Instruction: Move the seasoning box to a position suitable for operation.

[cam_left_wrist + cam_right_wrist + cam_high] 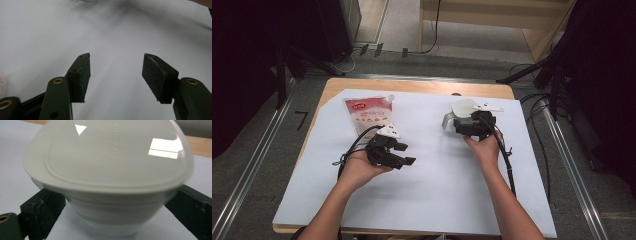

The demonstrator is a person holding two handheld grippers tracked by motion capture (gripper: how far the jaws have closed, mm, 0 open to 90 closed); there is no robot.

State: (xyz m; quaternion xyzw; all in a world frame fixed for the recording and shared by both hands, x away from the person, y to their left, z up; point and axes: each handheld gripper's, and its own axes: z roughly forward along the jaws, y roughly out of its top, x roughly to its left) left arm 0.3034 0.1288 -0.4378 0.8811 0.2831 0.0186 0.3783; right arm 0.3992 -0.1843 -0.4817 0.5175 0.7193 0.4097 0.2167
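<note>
Right claw (110,202) straddled the white lidded bowl (110,170), grip uncertain; best squeeze evenly below the rim. Left claw (116,75) released, beside the pouch (369,114).

Pouch (371,114) print too small for us to read. We see white lidded bowl (110,177) blurred, top cut off; its base hidden behind right hand-held gripper (462,124).

Lab, black curtains (242,60), floor cables (537,125)
</note>
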